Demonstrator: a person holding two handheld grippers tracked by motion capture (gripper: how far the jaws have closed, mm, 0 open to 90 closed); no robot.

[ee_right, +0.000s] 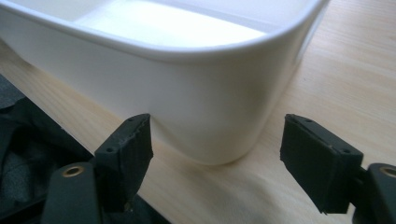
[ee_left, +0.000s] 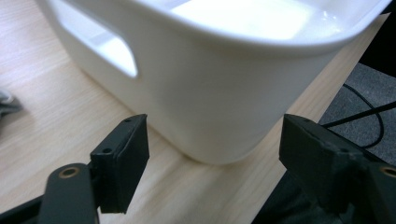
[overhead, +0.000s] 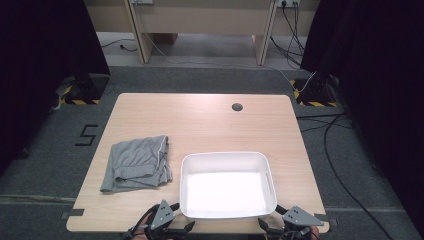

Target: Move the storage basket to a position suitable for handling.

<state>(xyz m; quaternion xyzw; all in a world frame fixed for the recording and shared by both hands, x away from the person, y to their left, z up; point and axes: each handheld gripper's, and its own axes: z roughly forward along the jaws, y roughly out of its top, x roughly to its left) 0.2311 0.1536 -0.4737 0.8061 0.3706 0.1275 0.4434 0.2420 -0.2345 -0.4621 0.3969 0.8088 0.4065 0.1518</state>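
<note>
A white plastic tub [overhead: 225, 154] stands empty on the near middle of the wooden table [overhead: 200, 120]. It has a handle slot [ee_left: 100, 46] in its side wall. A crumpled grey garment [overhead: 136, 162] lies to the left of the tub. My left gripper [overhead: 179, 216] is open at the tub's near left corner [ee_left: 210, 93], which stands just ahead of the jaws, and the pads are clear of it. At the near right corner [ee_right: 187, 93] my right gripper [overhead: 272, 217] is open too, a little short of the wall.
A round cable hole [overhead: 237, 107] sits near the table's far edge. Black cables [overhead: 340, 165] run over the grey carpet to the right. Dark curtains hang on both sides, and a wooden bench stands beyond the table.
</note>
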